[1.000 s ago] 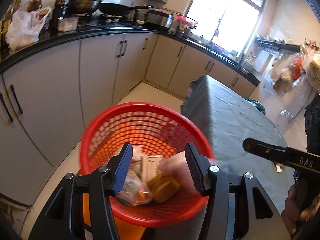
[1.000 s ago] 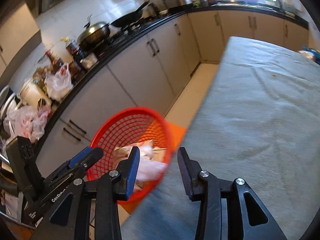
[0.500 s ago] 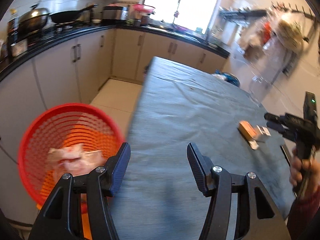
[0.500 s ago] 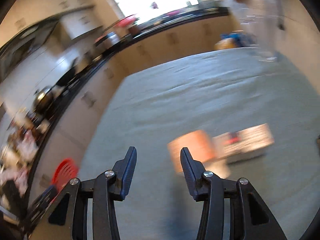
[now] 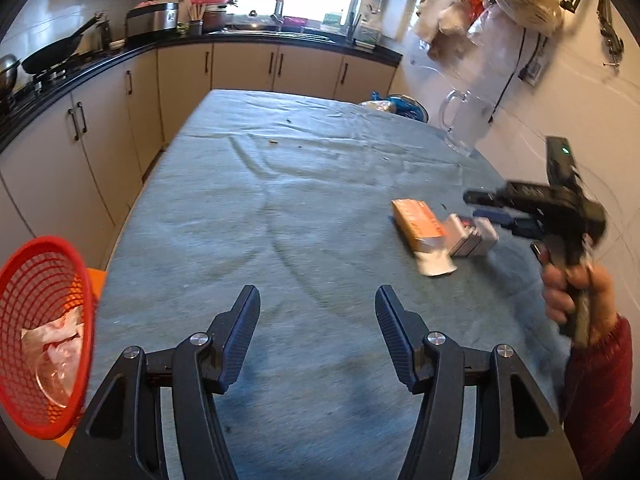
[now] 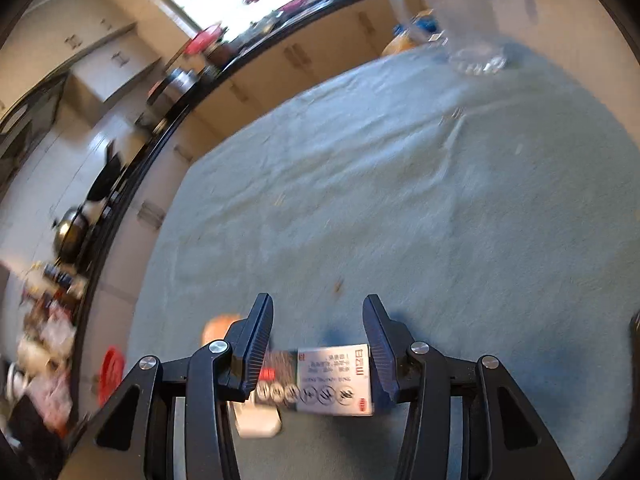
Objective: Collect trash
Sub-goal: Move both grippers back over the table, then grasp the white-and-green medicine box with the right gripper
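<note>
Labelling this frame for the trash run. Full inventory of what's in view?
orange box: 1, orange, right side of table
printed box: 1, white and grey, beside orange box, between right gripper's opening jaws, not gripped
white scrap: 1, white, against the boxes
basket: 1, red, off table's left edge, crumpled plastic inside
glass jug: 1, clear, far right of table
table: 1, grey-green cloth
left gripper: open, empty, jaws opening
right gripper: open
hand: holds right gripper, red sleeve

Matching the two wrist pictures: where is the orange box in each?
Left wrist: orange box right of centre on the table, beside the white box.
Right wrist: bottom left, partly behind the left jaw.
Shared landmark: glass jug.
</note>
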